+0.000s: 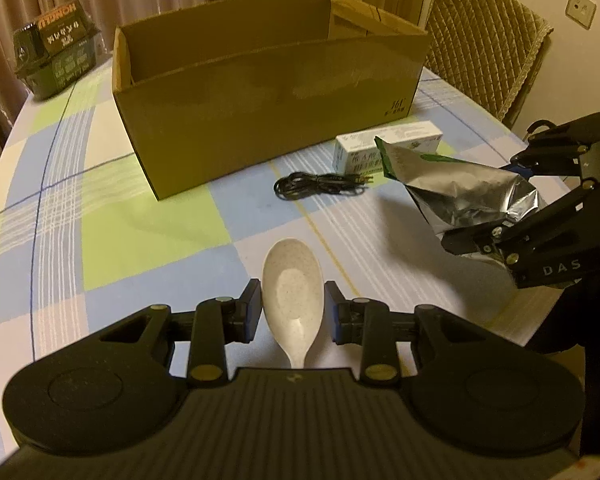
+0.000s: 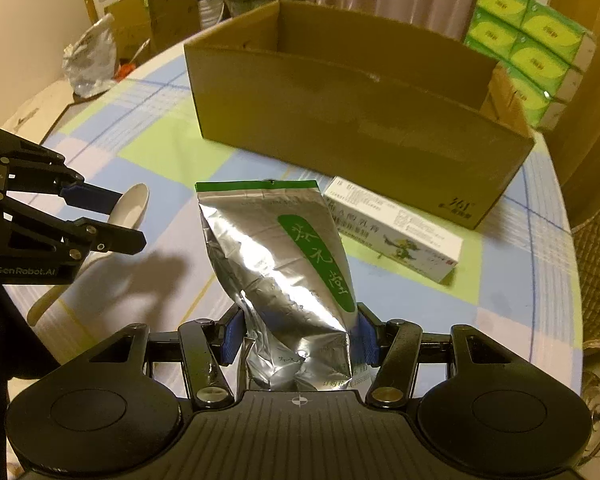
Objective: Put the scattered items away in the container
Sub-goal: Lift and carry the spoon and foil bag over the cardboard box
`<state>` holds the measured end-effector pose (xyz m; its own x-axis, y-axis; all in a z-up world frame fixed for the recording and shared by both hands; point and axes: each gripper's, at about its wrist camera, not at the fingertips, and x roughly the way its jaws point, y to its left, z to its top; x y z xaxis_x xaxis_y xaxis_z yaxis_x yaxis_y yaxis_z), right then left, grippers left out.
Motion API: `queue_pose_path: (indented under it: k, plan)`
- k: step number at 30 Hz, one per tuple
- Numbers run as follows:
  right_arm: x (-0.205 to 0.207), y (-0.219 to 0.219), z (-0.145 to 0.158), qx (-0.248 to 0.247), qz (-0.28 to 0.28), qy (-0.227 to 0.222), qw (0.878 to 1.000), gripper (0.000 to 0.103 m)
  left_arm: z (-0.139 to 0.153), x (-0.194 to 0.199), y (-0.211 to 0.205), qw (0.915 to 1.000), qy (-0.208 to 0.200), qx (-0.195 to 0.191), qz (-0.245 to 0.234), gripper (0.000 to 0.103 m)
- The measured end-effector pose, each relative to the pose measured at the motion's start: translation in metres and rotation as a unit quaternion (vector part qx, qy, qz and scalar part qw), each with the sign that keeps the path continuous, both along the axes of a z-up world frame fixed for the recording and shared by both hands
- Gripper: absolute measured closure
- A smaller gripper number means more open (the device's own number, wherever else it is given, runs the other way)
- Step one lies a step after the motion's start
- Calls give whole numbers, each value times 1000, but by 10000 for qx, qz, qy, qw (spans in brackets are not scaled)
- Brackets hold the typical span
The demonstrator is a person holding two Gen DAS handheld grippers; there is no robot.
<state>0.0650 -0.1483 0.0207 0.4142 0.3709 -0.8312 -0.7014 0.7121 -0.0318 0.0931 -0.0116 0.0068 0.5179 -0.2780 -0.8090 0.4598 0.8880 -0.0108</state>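
Left gripper [image 1: 293, 312]: fingers narrow, clamped on the bowl of a pale spoon [image 1: 294, 300]; the handle runs back beneath the gripper body, cut off in its own view.
Right gripper [image 2: 298, 334]: fingers at mid-width, pinching the lower part of a silver foil pouch [image 2: 284, 264], which stands out ahead of them, crumpled at the grip.
Just beyond the fingers: white carton [image 2: 396, 232] and coiled black cable [image 1: 320, 186] lie on the checked counter [image 1: 100, 208], not yet collected.
Farther ahead: open cardboard box [image 1: 268, 100], the container; its near wall faces both grippers.
Step in hand, judged: carry both items over the near wall, clear the rim fully before release, and keep the two grippers apart.
Hidden: box floor and contents; pouch base; print too blurred to read.
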Motion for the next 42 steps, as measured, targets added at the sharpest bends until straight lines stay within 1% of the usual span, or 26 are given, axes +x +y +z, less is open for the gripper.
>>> queue_pose_path:
  k: [11,23,34,42]
  plan:
    - [-14,-14,27,251,-152,-256,9992,50,30,-13,-3,9996,-292,63,-27,76]
    - [-26,-24,49,423,-232,-485,9977,50,52,-25,-4,9986,-522,109,-23,76]
    - [-24,-32,60,506,-319,-623,9963,50,65,-25,-7,9978,-650,126,-90,76]
    - [-11,-31,69,501,-301,-728,9956,50,74,-13,-11,9970,-729,147,-205,76]
